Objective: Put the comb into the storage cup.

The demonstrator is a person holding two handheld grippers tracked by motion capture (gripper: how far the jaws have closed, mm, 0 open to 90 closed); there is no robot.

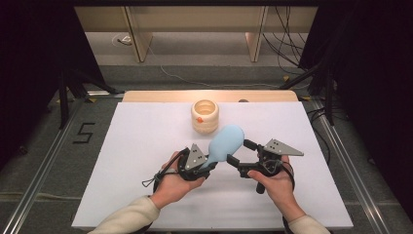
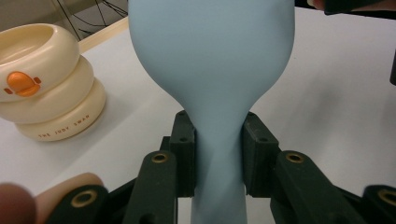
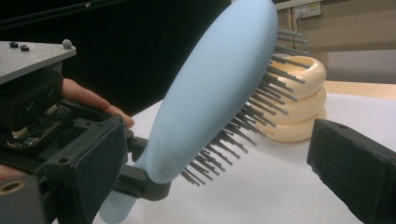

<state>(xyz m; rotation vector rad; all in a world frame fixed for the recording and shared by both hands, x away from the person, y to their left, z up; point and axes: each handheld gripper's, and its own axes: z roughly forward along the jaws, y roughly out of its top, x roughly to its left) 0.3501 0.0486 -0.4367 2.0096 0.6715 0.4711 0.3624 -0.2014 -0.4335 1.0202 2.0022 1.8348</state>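
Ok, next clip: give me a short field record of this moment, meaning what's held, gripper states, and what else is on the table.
held thing: light blue hairbrush, clamped at the neck, head raised off the table
bristles: dark, facing the right gripper's side
left gripper: shut on the hairbrush, pads on both sides of the neck
right gripper: open, jaws around the brush head, not pressing it
other thing: cream ringed cup with an orange mark, upright, beyond the brush
surface: white table
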